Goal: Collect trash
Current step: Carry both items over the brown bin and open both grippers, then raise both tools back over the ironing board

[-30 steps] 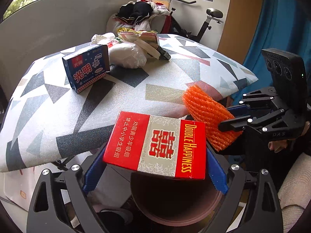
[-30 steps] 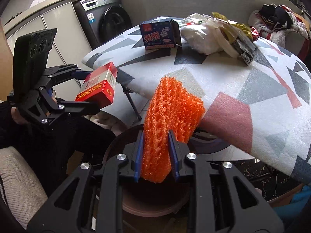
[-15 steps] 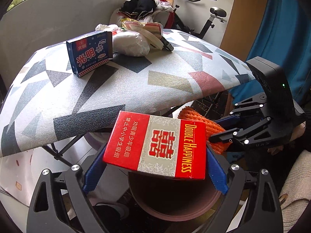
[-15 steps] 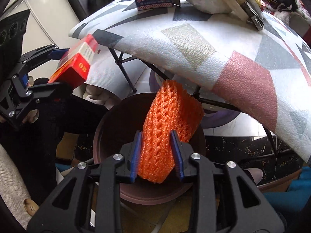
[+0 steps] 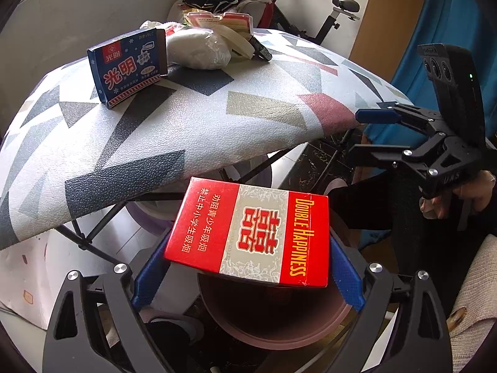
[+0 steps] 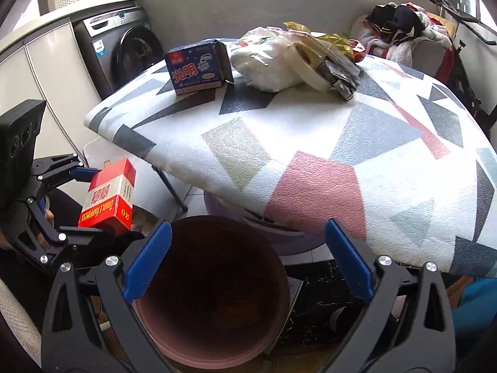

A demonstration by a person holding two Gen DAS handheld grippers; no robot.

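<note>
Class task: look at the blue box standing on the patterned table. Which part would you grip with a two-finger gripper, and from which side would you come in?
Grip the blue box across its two narrow sides, coming from the table's near edge. It stands upright, printed face toward us, and looks slim enough for open jaws. Its open flap and the white bag crowd its right side, so keep that finger forward of them.

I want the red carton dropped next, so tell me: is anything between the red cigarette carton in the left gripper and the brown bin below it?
Nothing visible. The red carton, clamped in the left gripper, hangs above the brown bin; the bin's mouth looks unobstructed. The right gripper is open and empty over it.
</note>
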